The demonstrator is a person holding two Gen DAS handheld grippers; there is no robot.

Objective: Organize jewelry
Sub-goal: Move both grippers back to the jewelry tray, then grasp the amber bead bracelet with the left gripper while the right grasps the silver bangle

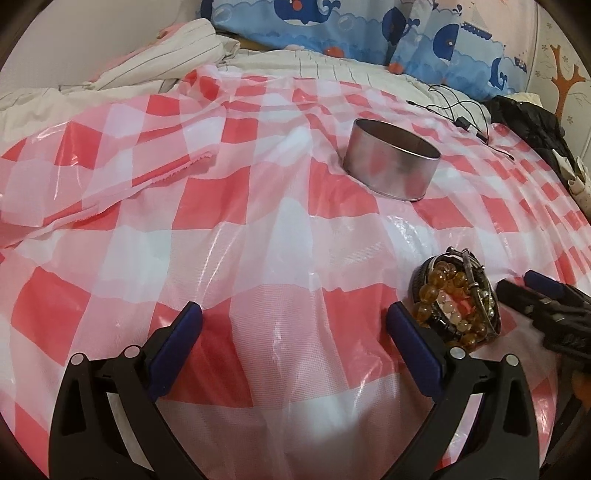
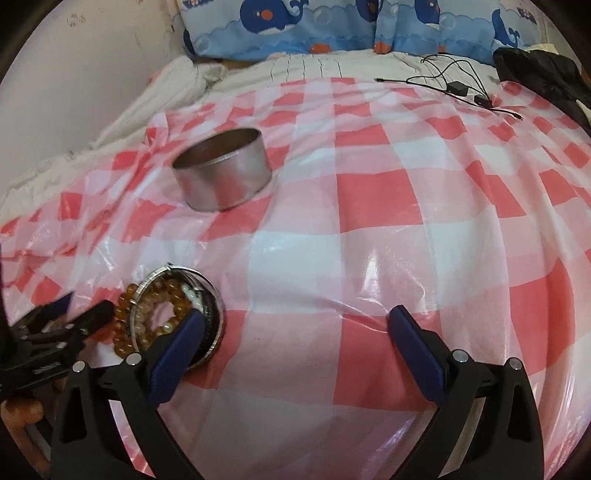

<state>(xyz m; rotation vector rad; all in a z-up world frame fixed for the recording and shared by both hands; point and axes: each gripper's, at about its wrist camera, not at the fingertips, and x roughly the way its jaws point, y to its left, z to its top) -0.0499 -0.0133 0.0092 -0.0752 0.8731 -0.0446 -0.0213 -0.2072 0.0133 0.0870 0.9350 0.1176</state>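
Observation:
A pile of bracelets (image 1: 456,301), amber beads with dark and silver bangles, lies on the red-and-white checked plastic sheet (image 1: 258,229). It also shows in the right wrist view (image 2: 166,310). A round silver tin (image 1: 392,159) stands open and empty farther back, also in the right wrist view (image 2: 223,168). My left gripper (image 1: 293,326) is open and empty, its right finger just left of the pile. My right gripper (image 2: 293,328) is open and empty, its left finger (image 2: 181,347) over the pile's right edge.
Blue whale-print pillows (image 2: 295,29) and a striped white blanket (image 1: 166,55) lie at the back. Black cables (image 2: 454,81) and a dark garment (image 2: 546,77) sit at the back right. A wall (image 2: 92,66) runs along the left.

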